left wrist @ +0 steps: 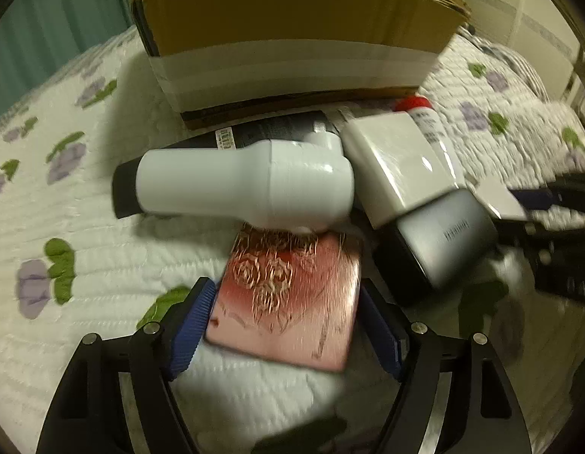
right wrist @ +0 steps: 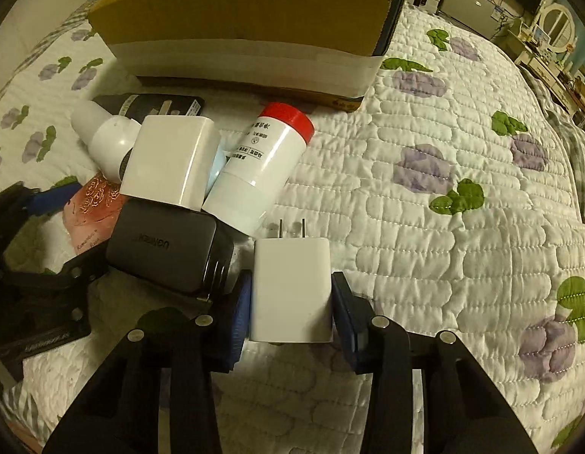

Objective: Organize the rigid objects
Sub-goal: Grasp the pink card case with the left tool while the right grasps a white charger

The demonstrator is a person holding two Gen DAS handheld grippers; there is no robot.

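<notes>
Nearest the left tool (left wrist: 283, 325), a pink case (left wrist: 288, 302) with a gold rose pattern lies flat on the bed (left wrist: 65, 227), right between the two blue pads. The left pad touches its edge; the picture is blurred there, so I cannot tell whether the tool is truly pinching it or only bracketing it.

The right tool (right wrist: 290, 302) has a small white plug (right wrist: 290, 289) between its pads, prongs pointing away toward the cardboard box (right wrist: 250, 19). The pads sit against its sides or just off them; I cannot tell whether they are gripping.

Beyond the pink case, toward the box, a white hair dryer (left wrist: 243, 185) lies on its side, its body overlapping the case's far edge. Beside the dryer, on the side away from the box's taped corner, a dark charger (right wrist: 167, 249) and a white charger block (right wrist: 171, 162) are stacked touching each other. Next to the white block leans a white bottle with a red cap (right wrist: 262, 162). A flat black packet (left wrist: 277, 132) lies under the dryer, against the foot of the box.

The box stands open at the far end of the heap, on the flowered quilt.
</notes>
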